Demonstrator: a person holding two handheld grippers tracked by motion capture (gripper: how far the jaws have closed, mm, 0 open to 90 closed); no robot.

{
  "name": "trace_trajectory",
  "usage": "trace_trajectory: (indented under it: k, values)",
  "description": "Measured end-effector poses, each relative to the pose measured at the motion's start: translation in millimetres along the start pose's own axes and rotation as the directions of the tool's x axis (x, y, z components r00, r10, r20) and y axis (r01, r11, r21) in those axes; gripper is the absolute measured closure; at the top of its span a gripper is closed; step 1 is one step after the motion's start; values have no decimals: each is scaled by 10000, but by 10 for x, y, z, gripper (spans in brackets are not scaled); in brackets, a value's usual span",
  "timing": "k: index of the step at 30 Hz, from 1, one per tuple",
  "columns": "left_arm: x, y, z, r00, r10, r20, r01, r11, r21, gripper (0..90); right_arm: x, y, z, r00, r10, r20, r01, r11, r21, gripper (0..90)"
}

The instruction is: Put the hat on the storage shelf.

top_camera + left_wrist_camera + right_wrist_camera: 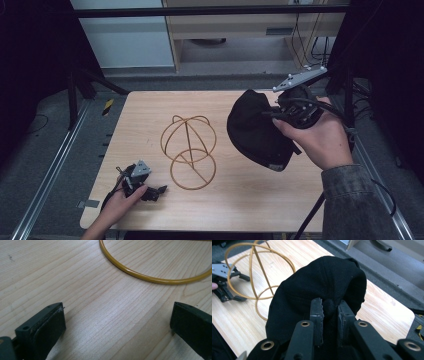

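Slippage is the main risk: the right gripper (280, 112) fingers pinch only a small fold of the black fabric cap (257, 131) held above the wooden tabletop (240, 200), beside the gold wire hat stand (189, 152), while the left gripper (150, 190), fingers wide, rests idle.

This looks like a lab or recording workshop rather than a home. A light wooden desk (240, 200) stands inside a dark metal frame (210, 11), with aluminium rails (47, 180) along both side edges, grey carpet (35, 150) beneath, and cables (305, 42) hanging beyond the far edge.
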State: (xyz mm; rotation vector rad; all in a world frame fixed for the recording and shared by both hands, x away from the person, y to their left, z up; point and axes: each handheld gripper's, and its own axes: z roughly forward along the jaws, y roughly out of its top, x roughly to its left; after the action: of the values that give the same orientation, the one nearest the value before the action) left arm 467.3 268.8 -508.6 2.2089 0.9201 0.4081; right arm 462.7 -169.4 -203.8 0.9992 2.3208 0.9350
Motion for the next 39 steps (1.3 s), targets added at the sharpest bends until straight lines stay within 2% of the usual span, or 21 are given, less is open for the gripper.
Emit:
trace_trajectory:
  k: [8,12,19,27,30,39]
  values:
    - [0,0,0,10000,-2,-2,2,10000,3,0,-10,128,-92,10000,-10,-19,9,9995,-303,780]
    - [0,0,0,10000,0,-4,0,10000,4,0,37,225,-162,9997,-194,-147,185,9981,-591,780]
    - [-1,0,1,10000,-16,-11,16,10000,-13,0,125,356,-167,9988,-423,-246,405,9967,-697,780]
    - [0,0,0,10000,-13,-10,13,10000,-8,0,292,582,-45,9956,-679,-649,606,9922,-1088,781]
    - [1,1,-1,10000,-3,-1,3,10000,7,0,392,698,19,9921,-954,-816,858,9897,-1145,781]
    - [2,1,-2,10000,2,20,-2,10000,38,0,541,840,146,9879,-1071,-1124,923,9872,-1301,781]
